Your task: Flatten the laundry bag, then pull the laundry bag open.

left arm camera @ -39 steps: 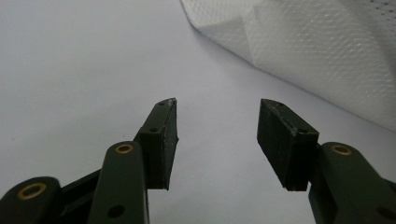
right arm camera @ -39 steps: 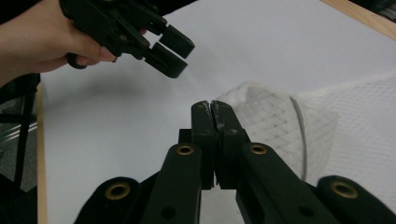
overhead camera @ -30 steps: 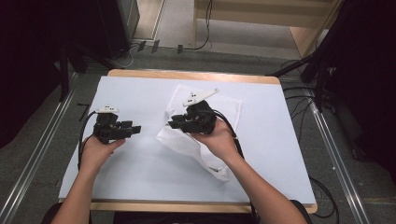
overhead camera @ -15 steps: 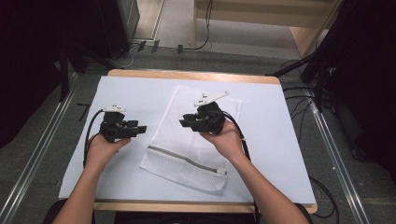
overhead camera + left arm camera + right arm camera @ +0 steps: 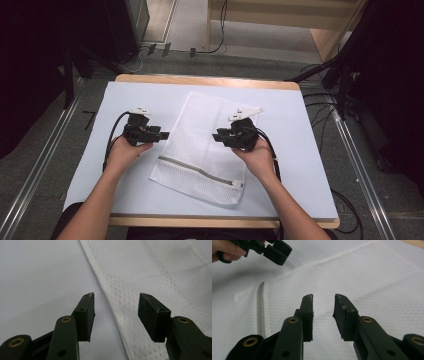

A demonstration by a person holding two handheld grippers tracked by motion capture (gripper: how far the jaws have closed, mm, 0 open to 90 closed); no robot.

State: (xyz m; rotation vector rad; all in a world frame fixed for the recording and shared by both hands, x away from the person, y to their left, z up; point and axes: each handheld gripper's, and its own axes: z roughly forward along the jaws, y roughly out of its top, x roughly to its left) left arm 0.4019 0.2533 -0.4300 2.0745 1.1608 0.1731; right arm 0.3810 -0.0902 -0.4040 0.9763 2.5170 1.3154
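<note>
While both claws hang open and empty, left claw (image 5: 162, 135) at nine o'clock of the mesh bag (image 5: 210, 150) and right claw (image 5: 218, 136), just widened, above it, either could snag and rumple it.

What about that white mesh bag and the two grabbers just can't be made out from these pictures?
- Mesh bag: contents unreadable in the high view; the weave hides them.
- Zipper: pull too small to tell which way it faces.
- Right gripper: the hand hides its underside, high view.
- Left gripper: bag's far end cut off by the frame.

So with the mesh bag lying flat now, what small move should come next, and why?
Probably lower the left gripper onto the mesh bag's near edge and pinch it: its open jaws straddle that edge, empty. The right gripper, jaws just opened and empty, hovers over the bag.
</note>
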